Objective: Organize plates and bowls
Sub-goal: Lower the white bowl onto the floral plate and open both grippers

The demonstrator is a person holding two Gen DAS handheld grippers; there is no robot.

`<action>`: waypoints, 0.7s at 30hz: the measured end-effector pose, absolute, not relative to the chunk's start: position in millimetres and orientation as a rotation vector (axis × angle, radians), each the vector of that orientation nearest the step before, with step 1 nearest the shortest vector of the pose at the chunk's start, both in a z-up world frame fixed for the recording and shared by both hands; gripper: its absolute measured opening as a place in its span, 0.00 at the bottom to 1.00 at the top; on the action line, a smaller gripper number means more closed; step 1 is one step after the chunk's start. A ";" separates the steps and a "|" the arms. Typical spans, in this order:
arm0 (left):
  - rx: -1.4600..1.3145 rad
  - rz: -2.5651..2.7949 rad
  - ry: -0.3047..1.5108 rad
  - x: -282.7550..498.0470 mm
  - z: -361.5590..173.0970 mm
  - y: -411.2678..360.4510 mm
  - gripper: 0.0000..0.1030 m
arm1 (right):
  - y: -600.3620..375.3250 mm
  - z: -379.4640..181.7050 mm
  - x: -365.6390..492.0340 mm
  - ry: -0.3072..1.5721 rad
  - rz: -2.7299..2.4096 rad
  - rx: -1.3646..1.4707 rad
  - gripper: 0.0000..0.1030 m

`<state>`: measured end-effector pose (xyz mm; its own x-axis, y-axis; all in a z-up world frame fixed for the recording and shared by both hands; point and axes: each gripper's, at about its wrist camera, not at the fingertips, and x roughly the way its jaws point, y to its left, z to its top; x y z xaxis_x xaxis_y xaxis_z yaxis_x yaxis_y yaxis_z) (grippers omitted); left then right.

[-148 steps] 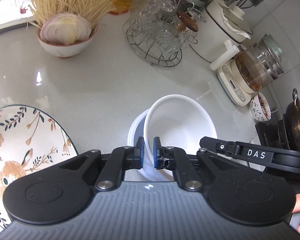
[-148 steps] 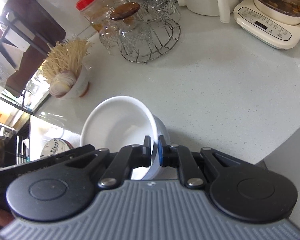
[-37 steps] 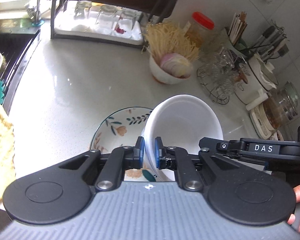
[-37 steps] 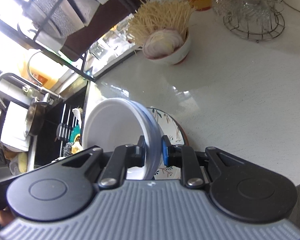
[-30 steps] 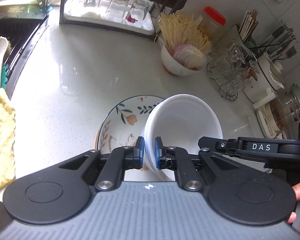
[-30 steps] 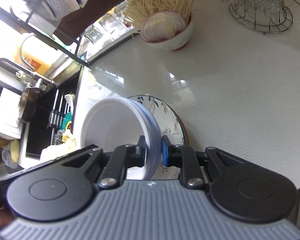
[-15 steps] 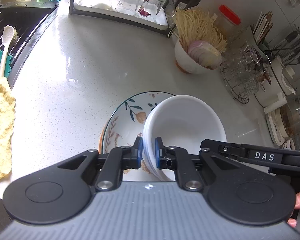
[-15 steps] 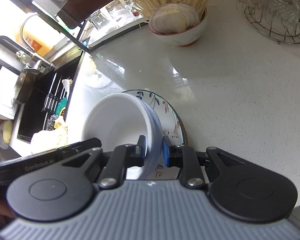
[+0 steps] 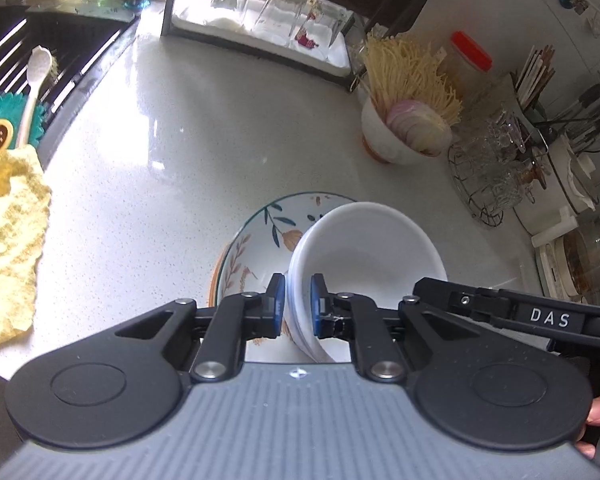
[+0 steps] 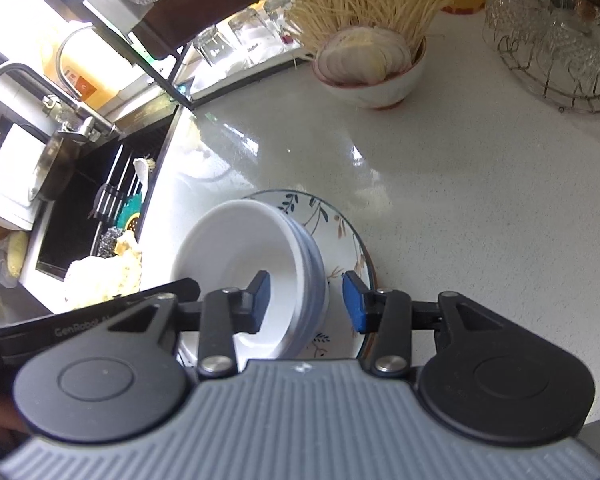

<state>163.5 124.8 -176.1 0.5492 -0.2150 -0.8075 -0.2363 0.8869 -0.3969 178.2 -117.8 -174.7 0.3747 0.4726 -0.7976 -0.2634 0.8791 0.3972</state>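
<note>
- The white bowls are plain and shiny, a small stack of them fitted one inside the other, with a pale blue tint on the outer one's side.
- The stack sits tilted on the flower plate, which lies flat on the white counter.
- The plate is white with a dark green rim and painted leaves and orange flowers.
- The left gripper is pinched tight on the rim of the bowls, one blue pad inside and one outside.
- The right gripper has just been opening. Its blue pads now stand apart on each side of the bowls' rim, and the outer one is clear of it, so it has let go.
- White letters on the right gripper's black arm read "DAS".
- Faint letters on the left gripper's arm read "GenRobot", then something too dim to read.
- A bowl of noodles with onion slices stands farther back on the counter.
</note>
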 end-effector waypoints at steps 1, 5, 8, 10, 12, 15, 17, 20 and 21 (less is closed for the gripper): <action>-0.497 0.016 0.991 162.2 -172.6 125.3 0.14 | -118.7 -171.5 177.4 1.080 0.472 0.214 0.42; -0.478 0.021 0.946 156.6 -154.1 128.4 0.14 | -122.4 -155.9 173.6 1.034 0.469 0.224 0.42; -0.455 0.025 0.905 152.1 -135.1 132.0 0.14 | -125.3 -139.3 167.1 0.984 0.466 0.233 0.42; -0.434 0.021 0.879 147.2 -121.0 132.8 0.14 | -126.3 -127.9 161.4 0.949 0.469 0.241 0.42; -0.416 0.022 0.852 140.4 -108.2 133.9 0.14 | -126.5 -117.4 155.1 0.911 0.476 0.241 0.42; -0.407 0.019 0.816 128.1 -90.9 136.8 0.14 | -126.7 -103.4 144.2 0.849 0.481 0.219 0.42; -0.399 0.019 0.792 119.4 -81.3 136.7 0.14 | -126.8 -93.4 135.6 0.808 0.486 0.208 0.42; -0.384 0.006 0.761 106.5 -67.4 136.7 0.14 | -125.7 -79.5 118.8 0.748 0.493 0.185 0.42; -0.376 0.000 0.750 102.4 -63.0 136.1 0.14 | -125.5 -75.4 113.2 0.734 0.490 0.187 0.42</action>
<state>102.4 136.1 -63.0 0.7347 -0.1326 -0.6652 -0.1333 0.9334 -0.3333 113.2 -125.5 -75.4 0.6363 0.4906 -0.5954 -0.3626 0.8714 0.3305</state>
